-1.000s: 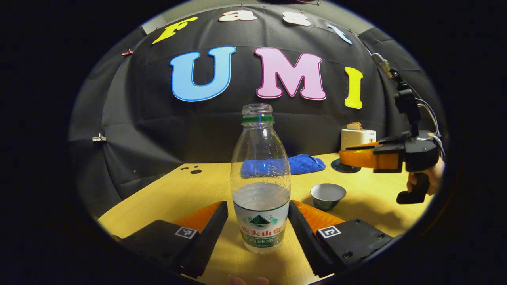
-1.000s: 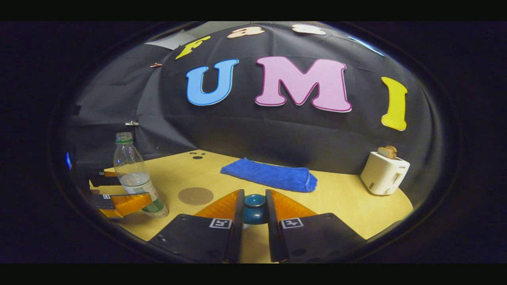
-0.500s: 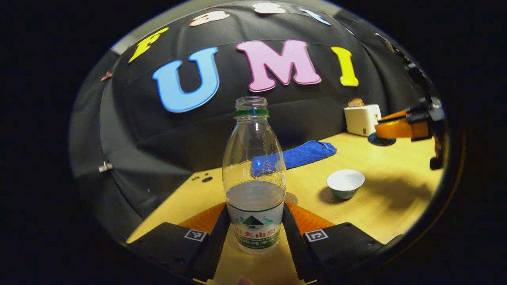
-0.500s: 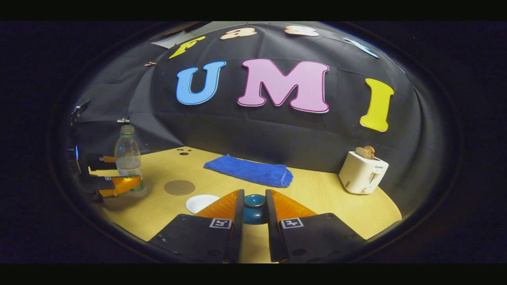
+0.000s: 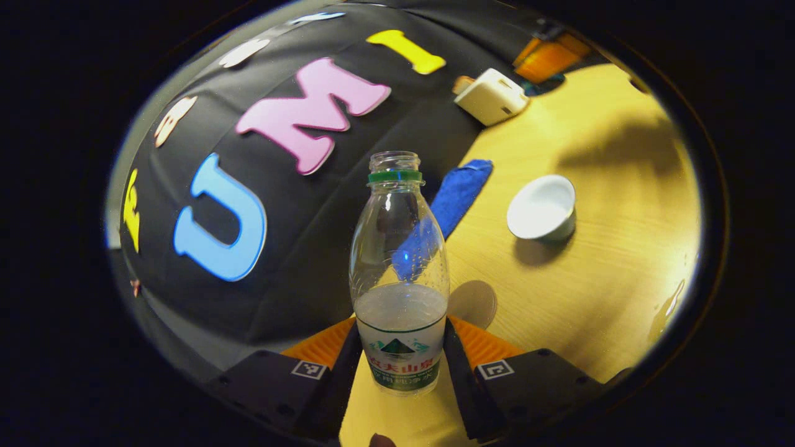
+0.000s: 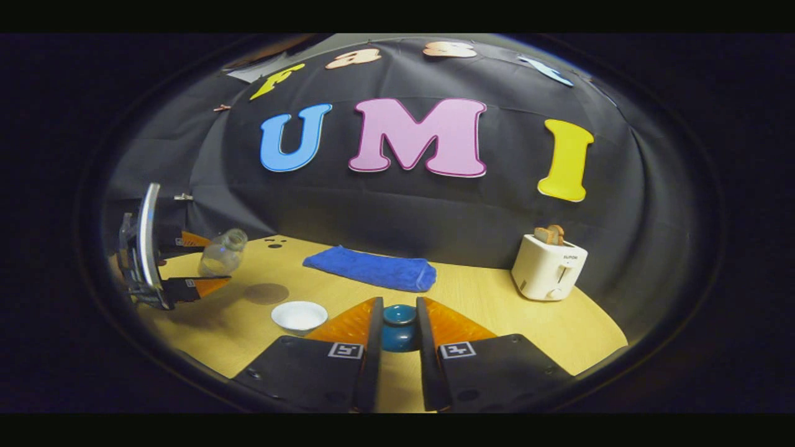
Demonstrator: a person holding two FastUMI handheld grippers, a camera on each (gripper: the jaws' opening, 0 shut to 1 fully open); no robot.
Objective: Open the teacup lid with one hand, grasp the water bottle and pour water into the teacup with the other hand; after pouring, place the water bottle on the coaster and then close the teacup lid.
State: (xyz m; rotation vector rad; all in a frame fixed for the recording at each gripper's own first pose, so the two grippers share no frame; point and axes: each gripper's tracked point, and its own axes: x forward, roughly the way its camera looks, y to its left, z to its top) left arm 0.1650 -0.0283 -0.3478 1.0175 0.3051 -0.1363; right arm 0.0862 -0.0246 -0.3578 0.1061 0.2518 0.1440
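Left hand-held gripper (image 5: 400, 347): both fingers clamped on the water bottle (image 5: 400, 273), uncapped, part full, lifted and tilted toward the teacup (image 5: 541, 208).
Right hand-held gripper (image 6: 398, 335): fingers closed on the knob of the teacup lid (image 6: 399, 327), raised off the cup.
Teacup: open, on the desk (image 5: 596, 279), near the coaster (image 5: 473, 303).
Background: blue towel (image 6: 372, 268), toaster (image 6: 548, 268).

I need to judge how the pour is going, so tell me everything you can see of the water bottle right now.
The water bottle is clear plastic with a green neck ring, no cap and a printed label around its base. It is under half full. The left gripper clamps it at the label, one finger on each side. In the right gripper view it is off the table, tilted toward the open teacup; no water is leaving the mouth yet.
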